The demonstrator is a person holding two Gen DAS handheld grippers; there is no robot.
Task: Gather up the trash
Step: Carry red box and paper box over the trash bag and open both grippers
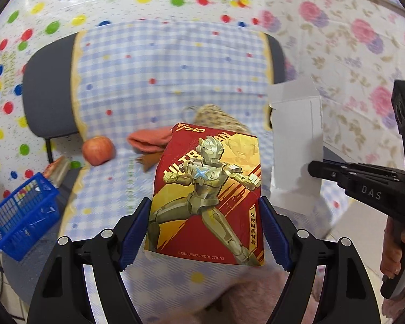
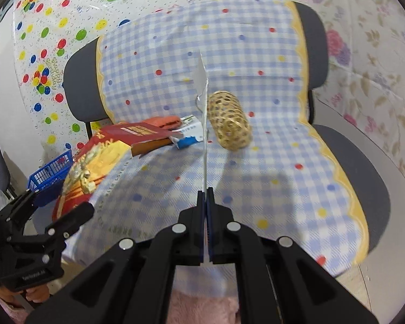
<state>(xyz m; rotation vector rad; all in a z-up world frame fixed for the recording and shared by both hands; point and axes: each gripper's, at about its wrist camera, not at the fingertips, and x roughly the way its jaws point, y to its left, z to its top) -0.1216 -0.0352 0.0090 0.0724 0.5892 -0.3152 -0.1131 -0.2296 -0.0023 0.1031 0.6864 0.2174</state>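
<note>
My left gripper [image 1: 205, 208] is shut on a red and gold Ultraman box [image 1: 208, 189], its blue pads pressed on the box's two sides. The same box [image 2: 94, 159] shows at the left of the right wrist view, above the checked seat. My right gripper [image 2: 205, 197] is shut on a flattened white carton [image 2: 204, 135], seen edge-on and standing upright between the pads. From the left wrist view this white carton [image 1: 297, 140] hangs to the right of the red box.
A chair draped in a blue checked cloth [image 2: 256, 175] holds an apple [image 1: 97, 149], an orange cloth [image 1: 151, 141], a woven gold cylinder [image 2: 230, 120] and a blue and white wrapper [image 2: 187, 136]. A blue plastic basket [image 1: 21, 216] sits low at the left beside a foil wrapper [image 1: 58, 168].
</note>
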